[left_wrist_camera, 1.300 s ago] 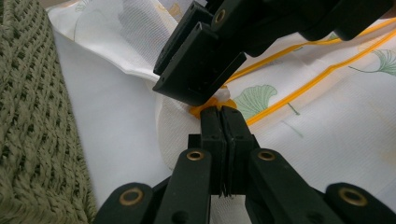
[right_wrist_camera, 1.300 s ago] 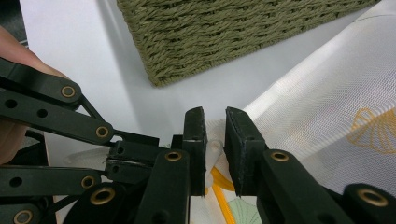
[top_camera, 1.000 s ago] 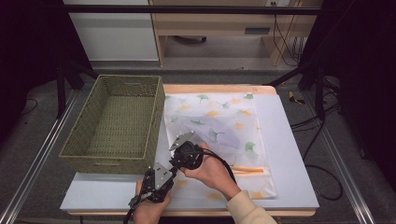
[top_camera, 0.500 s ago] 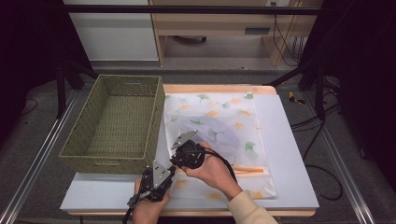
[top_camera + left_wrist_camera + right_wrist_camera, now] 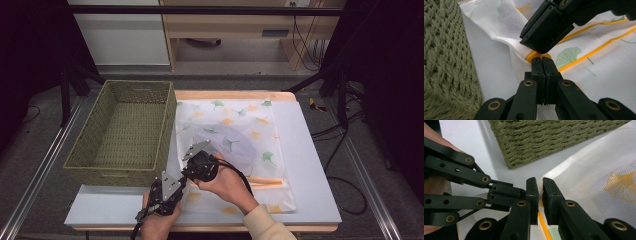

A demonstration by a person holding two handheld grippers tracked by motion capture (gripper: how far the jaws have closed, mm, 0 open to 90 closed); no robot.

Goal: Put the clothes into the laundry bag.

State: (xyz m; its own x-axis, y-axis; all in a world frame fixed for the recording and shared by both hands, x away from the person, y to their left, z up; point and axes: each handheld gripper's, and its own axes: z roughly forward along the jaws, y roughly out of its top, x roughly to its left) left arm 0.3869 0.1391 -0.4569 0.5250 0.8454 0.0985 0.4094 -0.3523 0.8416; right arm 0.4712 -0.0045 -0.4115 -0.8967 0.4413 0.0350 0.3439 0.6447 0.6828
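Observation:
A white see-through cloth [image 5: 235, 125] printed with green and orange ginkgo leaves and edged in orange lies flat on the table. Both grippers meet at its near left corner, beside the basket. My left gripper [image 5: 181, 181] is shut on the orange-trimmed edge; in the left gripper view its jaws [image 5: 541, 60] press together on the trim [image 5: 534, 55]. My right gripper [image 5: 189, 172] comes in from the right, close over the left one. In the right gripper view its jaws [image 5: 540, 182] stand a sliver apart, pinching the cloth's edge [image 5: 543, 225].
A woven green basket [image 5: 170, 130], with nothing inside, stands on the left half of the pale table [image 5: 310, 165], its wall close to both grippers [image 5: 544, 140]. Beyond the table's far edge are a wooden shelf and cables on the floor.

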